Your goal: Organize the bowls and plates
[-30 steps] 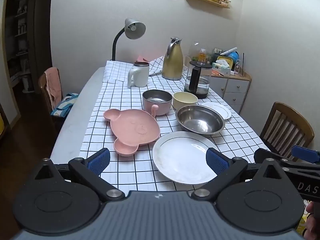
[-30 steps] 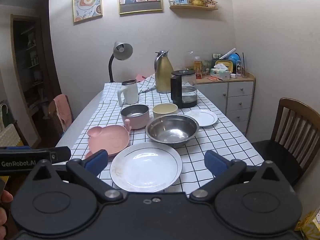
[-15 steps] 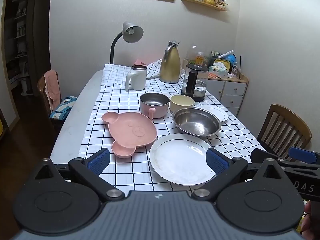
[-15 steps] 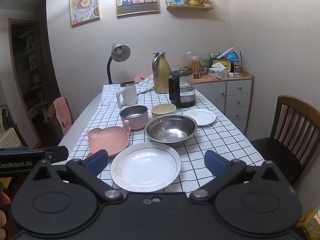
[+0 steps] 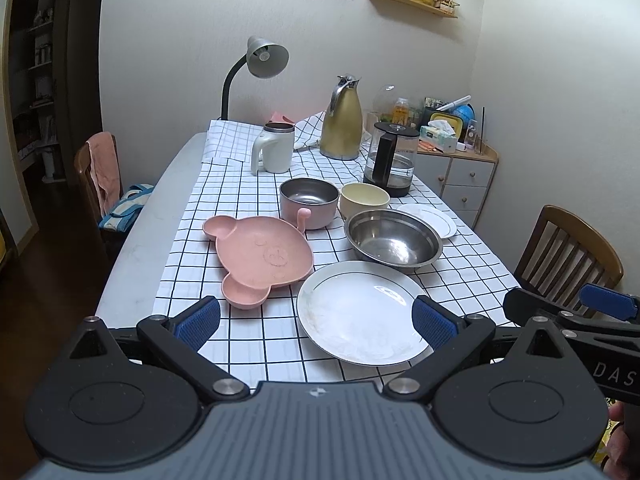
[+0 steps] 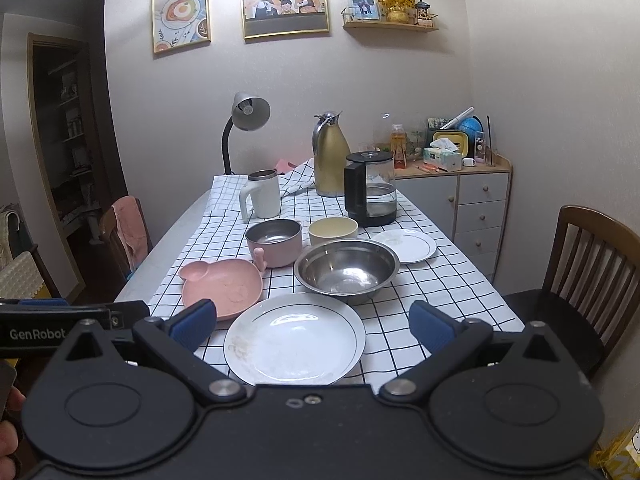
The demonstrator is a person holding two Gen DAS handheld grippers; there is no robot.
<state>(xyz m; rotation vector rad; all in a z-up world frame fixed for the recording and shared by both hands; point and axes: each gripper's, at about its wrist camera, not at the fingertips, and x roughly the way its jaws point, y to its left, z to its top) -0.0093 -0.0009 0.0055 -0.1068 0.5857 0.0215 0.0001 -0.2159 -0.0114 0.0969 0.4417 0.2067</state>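
Observation:
A large white plate [image 5: 362, 312] [image 6: 295, 339] lies nearest on the checked tablecloth. Left of it is a pink bear-shaped plate [image 5: 260, 258] [image 6: 222, 287]. Behind it stands a steel bowl [image 5: 393, 240] [image 6: 346, 270], then a pink handled bowl [image 5: 308, 202] [image 6: 274, 241], a cream bowl [image 5: 364, 199] [image 6: 333, 230] and a small white plate [image 5: 430, 219] [image 6: 406, 245]. My left gripper [image 5: 316, 322] is open and empty, short of the table's near edge. My right gripper [image 6: 312, 326] hovers open and empty before the large plate.
At the table's far end stand a white mug [image 5: 274, 147], a gold thermos jug [image 5: 342, 120], a glass kettle [image 5: 390, 160] and a grey desk lamp [image 5: 260, 60]. Wooden chairs [image 6: 588, 280] [image 5: 100, 172] flank the table. A cabinet [image 6: 468, 204] fills the right corner.
Both grippers have tilted or risen a little, so the table sits lower in each view. Nothing on the table has moved, and both grippers stay open.

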